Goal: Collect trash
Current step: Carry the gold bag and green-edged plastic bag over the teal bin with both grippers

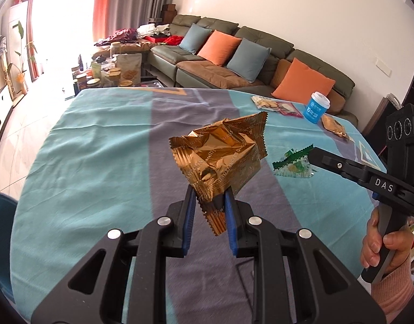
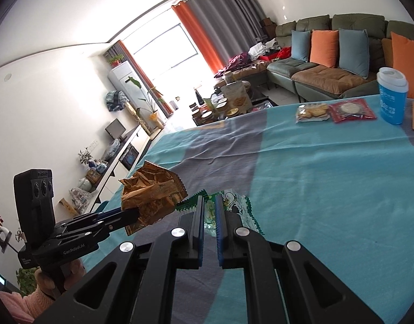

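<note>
My left gripper (image 1: 208, 193) is shut on a crumpled gold foil wrapper (image 1: 220, 154) and holds it above the table; it also shows in the right wrist view (image 2: 150, 197). My right gripper (image 2: 209, 202) is shut on a green and white wrapper (image 2: 231, 202), which shows in the left wrist view (image 1: 293, 162) at the right gripper's tip (image 1: 310, 155), low over the cloth.
The table has a teal and grey cloth (image 1: 104, 151). At its far right lie a cracker packet (image 2: 312, 112), a red packet (image 2: 351, 110), a blue cup (image 2: 393, 97) and another gold wrapper (image 1: 333, 127). A green sofa (image 1: 233, 62) stands behind.
</note>
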A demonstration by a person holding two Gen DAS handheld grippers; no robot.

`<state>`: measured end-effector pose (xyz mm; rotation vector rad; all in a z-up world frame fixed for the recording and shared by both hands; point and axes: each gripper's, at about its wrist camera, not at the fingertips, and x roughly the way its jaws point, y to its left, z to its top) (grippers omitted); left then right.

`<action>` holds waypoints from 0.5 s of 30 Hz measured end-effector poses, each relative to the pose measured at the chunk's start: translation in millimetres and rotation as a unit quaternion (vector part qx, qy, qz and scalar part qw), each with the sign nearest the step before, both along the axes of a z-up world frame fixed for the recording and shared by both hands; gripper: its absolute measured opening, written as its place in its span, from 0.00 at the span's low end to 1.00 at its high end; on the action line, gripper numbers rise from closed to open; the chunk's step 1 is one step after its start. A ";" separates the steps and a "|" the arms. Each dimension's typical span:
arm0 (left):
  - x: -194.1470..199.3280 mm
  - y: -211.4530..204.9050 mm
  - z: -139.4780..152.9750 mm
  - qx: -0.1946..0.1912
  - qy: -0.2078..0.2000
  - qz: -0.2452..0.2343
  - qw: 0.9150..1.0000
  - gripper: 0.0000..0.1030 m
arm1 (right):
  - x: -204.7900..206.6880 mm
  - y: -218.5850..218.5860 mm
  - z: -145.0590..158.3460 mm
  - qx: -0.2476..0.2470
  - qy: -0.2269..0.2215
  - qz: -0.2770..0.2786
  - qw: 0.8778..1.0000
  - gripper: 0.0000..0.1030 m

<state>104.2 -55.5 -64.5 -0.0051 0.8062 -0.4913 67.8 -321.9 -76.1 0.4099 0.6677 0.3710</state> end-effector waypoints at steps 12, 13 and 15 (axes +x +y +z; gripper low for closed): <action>-20.9 41.1 6.5 0.001 -0.012 0.033 0.999 0.21 | -2.0 39.1 3.0 0.004 -0.004 0.038 0.999 0.06; -22.4 44.1 7.0 0.003 -0.013 0.036 0.999 0.21 | -1.8 41.8 3.1 0.003 -0.005 0.040 0.999 0.06; -24.8 49.3 8.2 0.002 -0.015 0.039 0.999 0.21 | -1.2 46.9 3.6 0.003 -0.004 0.046 0.999 0.06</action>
